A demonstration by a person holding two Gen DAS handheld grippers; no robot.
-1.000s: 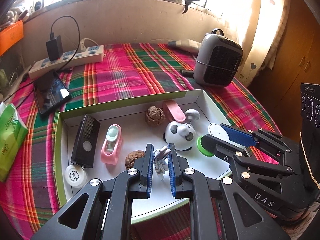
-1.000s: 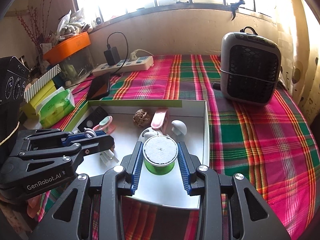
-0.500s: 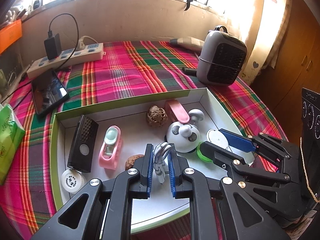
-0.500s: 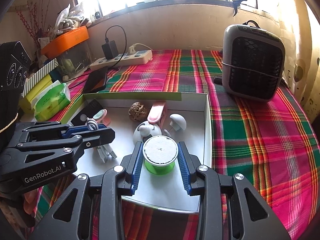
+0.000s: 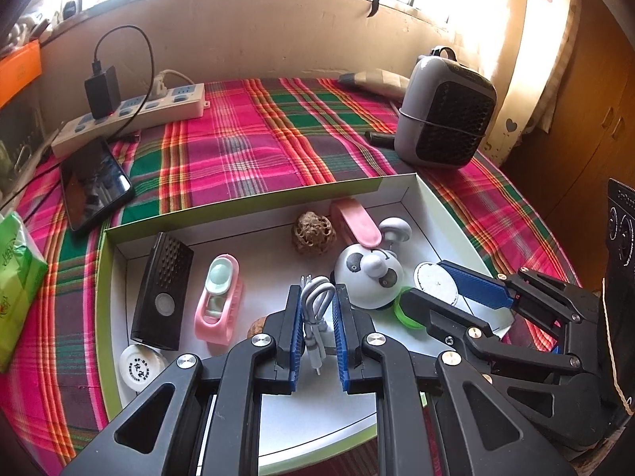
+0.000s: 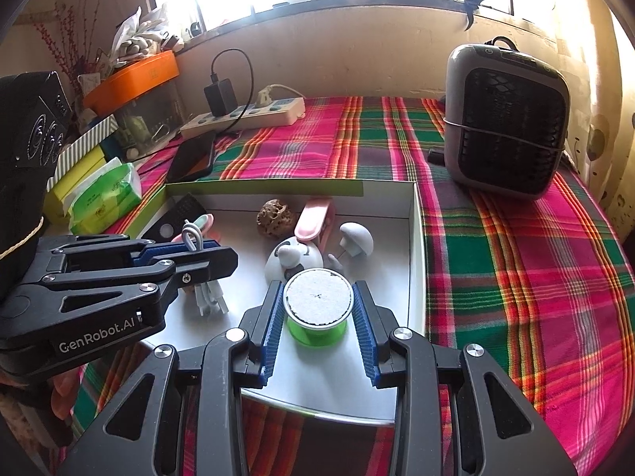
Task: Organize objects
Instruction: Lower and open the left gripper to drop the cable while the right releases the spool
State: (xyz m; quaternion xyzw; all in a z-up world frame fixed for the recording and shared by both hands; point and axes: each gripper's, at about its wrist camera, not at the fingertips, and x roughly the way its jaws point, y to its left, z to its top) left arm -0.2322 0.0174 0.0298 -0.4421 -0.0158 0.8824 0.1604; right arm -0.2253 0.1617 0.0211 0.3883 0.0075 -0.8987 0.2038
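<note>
The left gripper (image 5: 316,317) is clenched on a coiled white cable (image 5: 315,305) over the tray (image 5: 104,301) near its front edge. The right gripper (image 6: 318,317) grasps a green spool (image 6: 317,319) beside the panda toy (image 5: 367,277), toward the tray's right front corner.

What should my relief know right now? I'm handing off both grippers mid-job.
Left gripper: jaws shut on the coiled white cable, held over the box.
Right gripper: jaws shut on the green spool, also over the box.
In the box: panda toy, black remote, pink clip, walnut.
Done: both items gripped.
Left: place both.
</note>
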